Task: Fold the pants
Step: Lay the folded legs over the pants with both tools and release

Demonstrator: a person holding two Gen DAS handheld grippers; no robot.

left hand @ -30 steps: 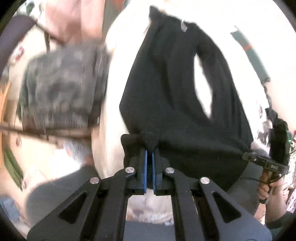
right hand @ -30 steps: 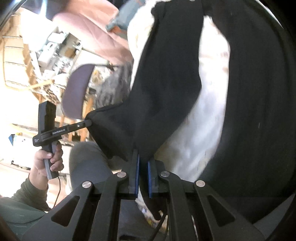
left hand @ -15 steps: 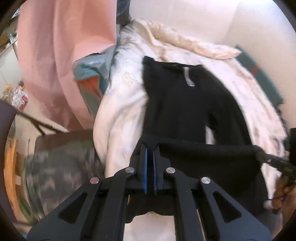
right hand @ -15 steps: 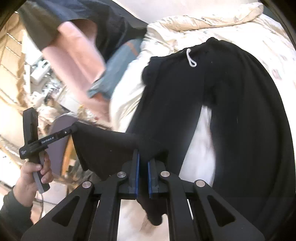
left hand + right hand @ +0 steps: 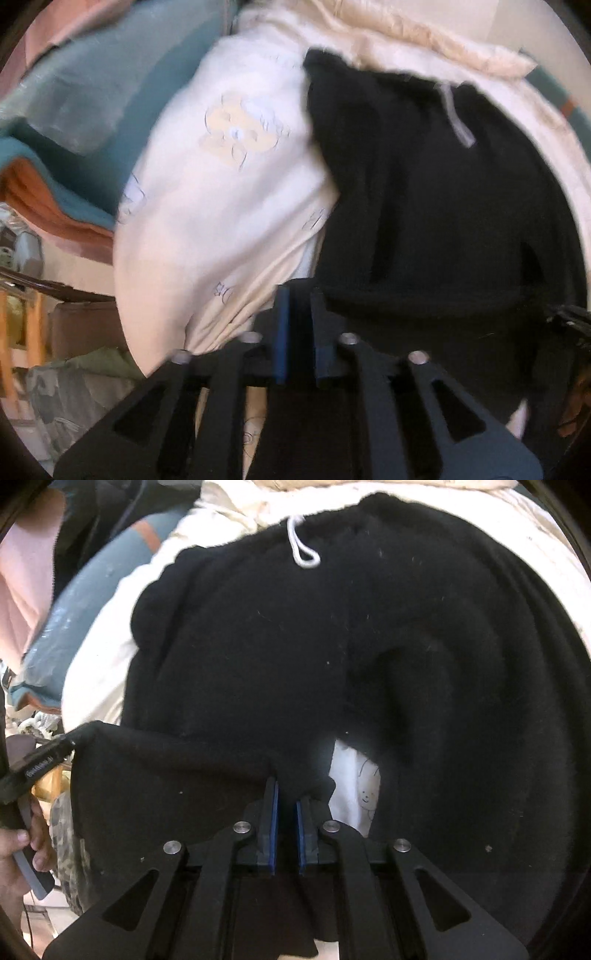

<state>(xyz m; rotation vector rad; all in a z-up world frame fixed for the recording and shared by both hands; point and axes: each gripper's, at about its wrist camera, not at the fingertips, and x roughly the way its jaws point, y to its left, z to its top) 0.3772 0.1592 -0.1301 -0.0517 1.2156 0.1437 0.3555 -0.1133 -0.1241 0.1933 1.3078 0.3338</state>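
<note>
Black pants (image 5: 436, 206) lie on a white bed cover, waistband and white drawstring (image 5: 458, 118) at the far end. My left gripper (image 5: 297, 306) is shut on the pants' leg hem, held above the cover. My right gripper (image 5: 287, 794) is shut on the other corner of the same hem; the pants (image 5: 332, 646) fill that view, drawstring (image 5: 303, 550) at the top. The hem stretches between both grippers, folded up over the legs toward the waistband. The left gripper (image 5: 62, 744) shows at the left of the right wrist view.
The white bed cover (image 5: 229, 192) with cartoon prints lies under the pants. A teal and orange blanket (image 5: 74, 122) is at the left. A wooden chair (image 5: 26, 325) and camouflage cloth (image 5: 74, 391) stand beside the bed.
Both grippers carried the leg hem forward over the pants toward the waistband. The pants now appear much closer and the gap between the legs is mostly covered.
</note>
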